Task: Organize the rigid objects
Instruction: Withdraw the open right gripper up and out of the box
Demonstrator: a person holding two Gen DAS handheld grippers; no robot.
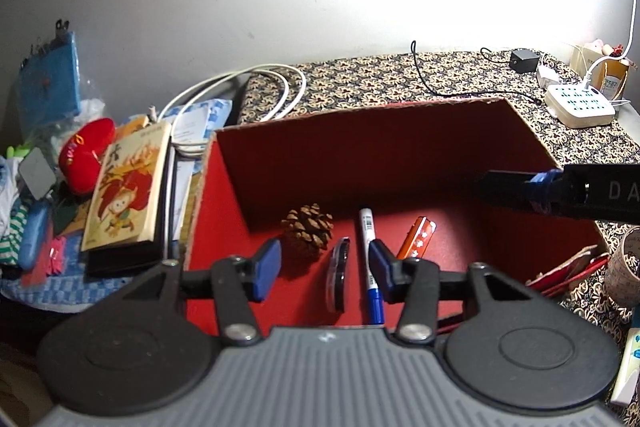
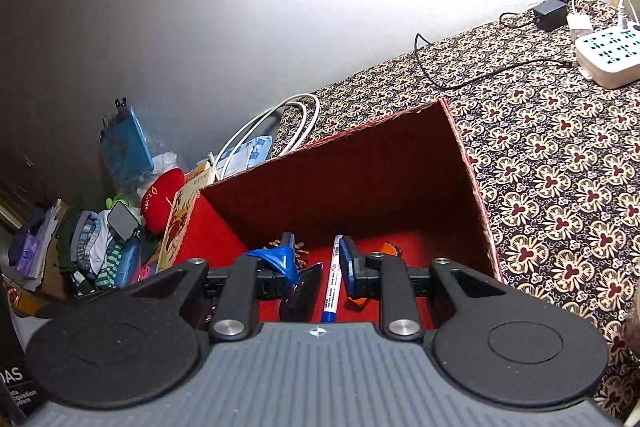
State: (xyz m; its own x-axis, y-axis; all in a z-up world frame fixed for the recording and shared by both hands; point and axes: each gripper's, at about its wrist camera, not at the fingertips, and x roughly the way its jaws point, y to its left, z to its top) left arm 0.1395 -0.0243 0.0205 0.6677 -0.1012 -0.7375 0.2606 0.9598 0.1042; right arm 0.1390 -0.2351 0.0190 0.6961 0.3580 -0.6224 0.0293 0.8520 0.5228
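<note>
A red open box [image 1: 240,171] stands on the patterned cloth. Inside it lie a pine cone [image 1: 308,229], a flat black round object [image 1: 338,273], a white and blue marker [image 1: 370,259] and an orange object with white flowers [image 1: 418,239]. My left gripper [image 1: 324,269] is open and empty just above the box's near edge. My right gripper [image 2: 318,263] is open and empty over the same box [image 2: 472,171], with the marker [image 2: 334,279] between its fingers' line of sight. Its left blue pad [image 2: 280,259] looks torn or bent. The right gripper's body shows at the right of the left wrist view [image 1: 560,193].
Left of the box lies a pile: a picture book [image 1: 128,187], a red plush [image 1: 86,155], a blue board [image 1: 50,83], clothes and white cables [image 1: 240,87]. A white power strip [image 1: 580,103], a black adapter [image 1: 524,61] and black wire lie on the cloth at the back right.
</note>
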